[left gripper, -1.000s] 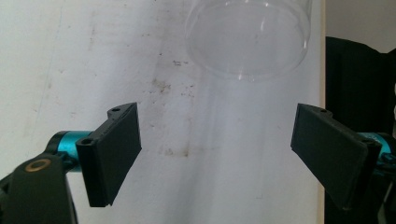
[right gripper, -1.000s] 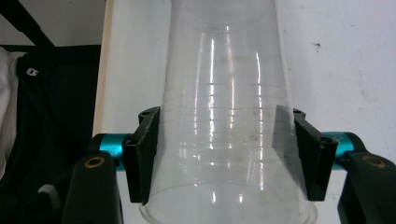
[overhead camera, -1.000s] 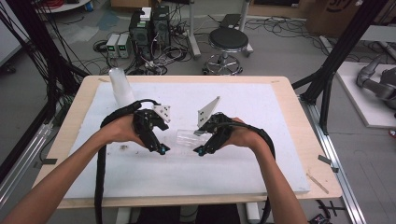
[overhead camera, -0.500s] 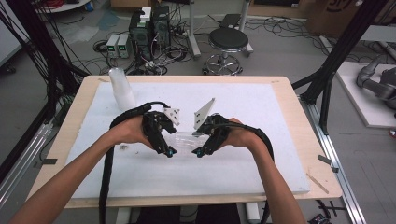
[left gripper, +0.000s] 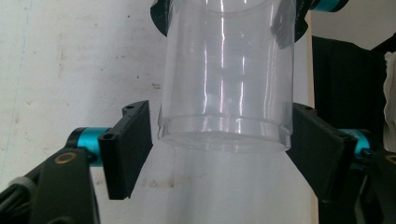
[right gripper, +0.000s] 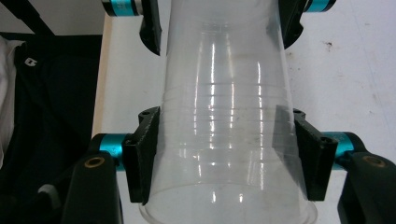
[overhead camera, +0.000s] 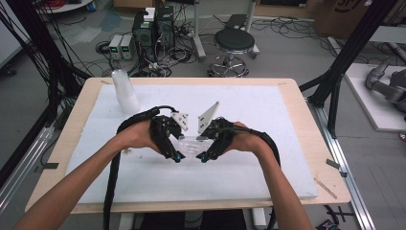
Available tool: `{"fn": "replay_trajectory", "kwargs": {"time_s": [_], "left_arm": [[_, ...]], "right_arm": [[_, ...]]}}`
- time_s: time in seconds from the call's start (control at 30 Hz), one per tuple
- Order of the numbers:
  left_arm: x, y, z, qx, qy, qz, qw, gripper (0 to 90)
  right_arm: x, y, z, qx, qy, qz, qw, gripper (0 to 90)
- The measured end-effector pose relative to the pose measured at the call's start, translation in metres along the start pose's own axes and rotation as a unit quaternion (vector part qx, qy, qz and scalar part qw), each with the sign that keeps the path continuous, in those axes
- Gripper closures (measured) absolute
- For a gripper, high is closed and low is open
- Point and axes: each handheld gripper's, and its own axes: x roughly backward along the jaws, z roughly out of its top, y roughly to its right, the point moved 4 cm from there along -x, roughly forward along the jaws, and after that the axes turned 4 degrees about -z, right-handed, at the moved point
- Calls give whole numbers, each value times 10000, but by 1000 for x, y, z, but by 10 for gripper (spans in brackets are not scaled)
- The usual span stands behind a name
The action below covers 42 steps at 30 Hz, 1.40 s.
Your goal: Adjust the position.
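A clear plastic cup (overhead camera: pixel 191 143) lies level above the white mat, held between the two hands. My right gripper (overhead camera: pixel 207 152) is shut on its wide rim end; both pads press the cup's (right gripper: pixel 224 116) wall in the right gripper view (right gripper: pixel 224 156). My left gripper (overhead camera: pixel 174 152) faces it from the left. Its jaws have just been closing, with the cup's narrow base end (left gripper: pixel 224 102) between them (left gripper: pixel 224 156). The right-hand pad (left gripper: pixel 317 154) meets the wall, while a thin gap remains at the other pad (left gripper: pixel 133 149).
A stack of pale cups (overhead camera: pixel 124 91) stands upright at the back left of the white foam mat (overhead camera: pixel 268 172). The wooden table edge (overhead camera: pixel 330 187) frames the mat. Cables trail from both grippers toward the front edge.
The left hand has moved right toward the cup, and its jaws have come in around the cup's base end. The right hand and the cup have stayed put.
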Motion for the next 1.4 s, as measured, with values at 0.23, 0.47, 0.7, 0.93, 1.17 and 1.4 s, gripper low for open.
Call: {"fn": "replay_trajectory", "kwargs": {"time_s": [0.23,0.47,0.7,0.93,1.17,1.4], "left_arm": [[-3,1,1,-106,-8,-76,9999,368],[-4,-1,0,-80,16,-40,10000,415],[-3,-1,0,-101,-31,9,9999,419],[-1,-2,-2,-72,-33,2,10000,419],[-7,-5,-6,15,42,24,10000,418],[-15,-5,-21,101,414,139,9990,418]], "right_arm": [[-1,0,0,-1,-17,8,10000,352],[-2,2,0,21,-38,20,10000,353],[-4,3,1,83,54,-49,9999,174],[-2,4,1,20,150,-30,9999,141],[0,5,3,-52,315,-86,9995,136],[13,9,4,-197,866,-224,9958,136]]}}
